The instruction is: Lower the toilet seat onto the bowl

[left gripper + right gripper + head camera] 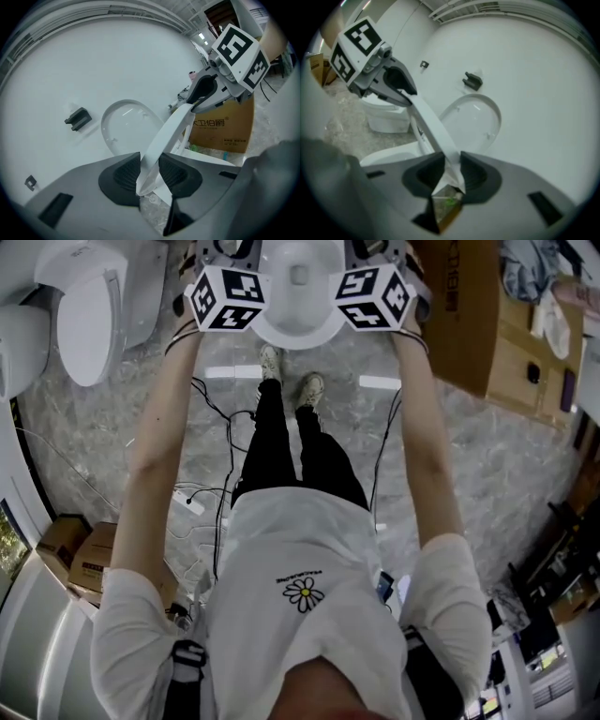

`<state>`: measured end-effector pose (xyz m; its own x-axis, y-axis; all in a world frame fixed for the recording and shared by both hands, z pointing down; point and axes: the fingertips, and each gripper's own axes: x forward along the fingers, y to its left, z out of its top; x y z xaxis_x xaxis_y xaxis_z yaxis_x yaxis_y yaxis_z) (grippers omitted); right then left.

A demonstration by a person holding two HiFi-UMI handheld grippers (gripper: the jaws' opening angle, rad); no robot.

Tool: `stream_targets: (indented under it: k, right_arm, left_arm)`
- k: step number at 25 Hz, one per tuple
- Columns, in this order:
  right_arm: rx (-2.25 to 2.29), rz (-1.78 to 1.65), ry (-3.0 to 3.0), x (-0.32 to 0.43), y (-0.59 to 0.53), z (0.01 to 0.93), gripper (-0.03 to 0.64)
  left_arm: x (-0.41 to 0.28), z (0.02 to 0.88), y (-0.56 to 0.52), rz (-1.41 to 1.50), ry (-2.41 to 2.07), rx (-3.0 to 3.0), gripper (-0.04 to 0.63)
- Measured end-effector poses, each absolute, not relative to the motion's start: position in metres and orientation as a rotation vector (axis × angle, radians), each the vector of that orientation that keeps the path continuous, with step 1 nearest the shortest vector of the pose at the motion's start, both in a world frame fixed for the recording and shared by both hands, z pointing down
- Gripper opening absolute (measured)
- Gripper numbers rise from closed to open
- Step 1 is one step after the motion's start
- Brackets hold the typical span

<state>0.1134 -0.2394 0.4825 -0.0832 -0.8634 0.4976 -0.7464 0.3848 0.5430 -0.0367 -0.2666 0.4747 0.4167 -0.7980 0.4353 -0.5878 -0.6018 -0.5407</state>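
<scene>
The white toilet seat (168, 131) runs edge-on between my two grippers, held off the raised lid (124, 124) behind it. My left gripper (149, 174) is shut on the seat's rim, which fills the gap between its dark pads. My right gripper (451, 174) is shut on the opposite side of the seat (431, 124). Each gripper shows in the other's view, clamped at the far end: the right gripper (201, 91) and the left gripper (401, 86). In the head view the bowl (298, 296) lies between the two marker cubes (228, 298) (375, 296). The bowl's rim (389, 157) sits below the seat.
A second toilet (89, 315) stands at the left. A large cardboard box (469, 324) stands to the right, smaller boxes (80, 559) at the lower left. Cables (211, 399) trail over the marble floor. A dark bracket (77, 117) is on the white wall.
</scene>
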Motion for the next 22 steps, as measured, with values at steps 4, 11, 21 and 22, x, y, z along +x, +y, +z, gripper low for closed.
stream_targets:
  k: [4, 11, 21, 22]
  right_arm:
    - [1.317, -0.21, -1.823, 0.111, -0.22, 0.496, 0.118]
    - [1.265, -0.189, -1.828, 0.106, -0.194, 0.514, 0.124]
    - [1.077, -0.104, -1.827, 0.096, -0.151, 0.553, 0.156]
    - [1.073, -0.103, -1.826, 0.096, -0.147, 0.558, 0.158]
  left_arm:
    - [-0.038, 0.489, -0.247, -1.058, 1.174, -2.327, 0.138]
    - [-0.042, 0.51, -0.221, -1.145, 1.128, -2.298, 0.143]
    - [-0.048, 0.551, -0.175, -1.244, 0.981, -2.345, 0.17]
    - [-0.048, 0.556, -0.17, -1.261, 0.961, -2.36, 0.175]
